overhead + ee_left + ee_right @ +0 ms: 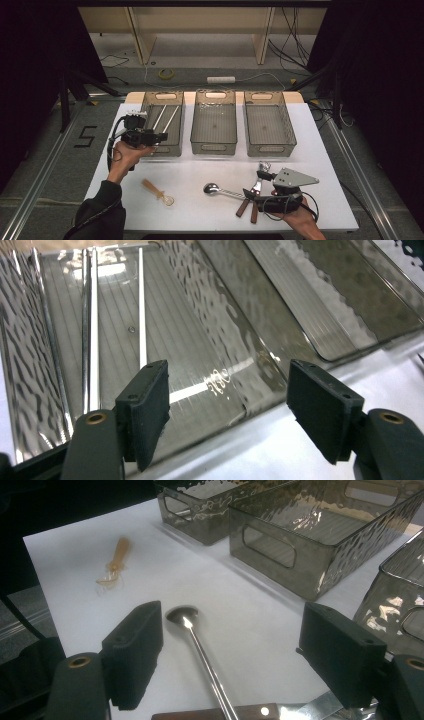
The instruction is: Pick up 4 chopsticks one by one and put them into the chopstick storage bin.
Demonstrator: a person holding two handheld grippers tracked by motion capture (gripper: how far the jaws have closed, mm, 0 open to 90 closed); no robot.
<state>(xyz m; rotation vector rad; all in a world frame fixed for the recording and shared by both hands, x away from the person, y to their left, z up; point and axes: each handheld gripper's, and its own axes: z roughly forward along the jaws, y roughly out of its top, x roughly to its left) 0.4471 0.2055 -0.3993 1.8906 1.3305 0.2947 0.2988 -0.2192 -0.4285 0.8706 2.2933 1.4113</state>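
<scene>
Two chopsticks (166, 118) already lie in the left bin (148, 107), where our left gripper (159, 137) hangs open and empty, while spoon (222, 191), whisk (158, 192) and knives (248, 202) wait by our open right gripper (260, 176).

A white table (200, 210) was seen, on which two smoky clear bins had been set side by side: a middle bin (213, 148) and a right bin (270, 148), both empty. A small wooden-handled utensil (157, 191) with a wire head was laid near the front left. Beyond the table, a tape roll (166, 74) and a power strip (221, 79) were left on the floor.
</scene>
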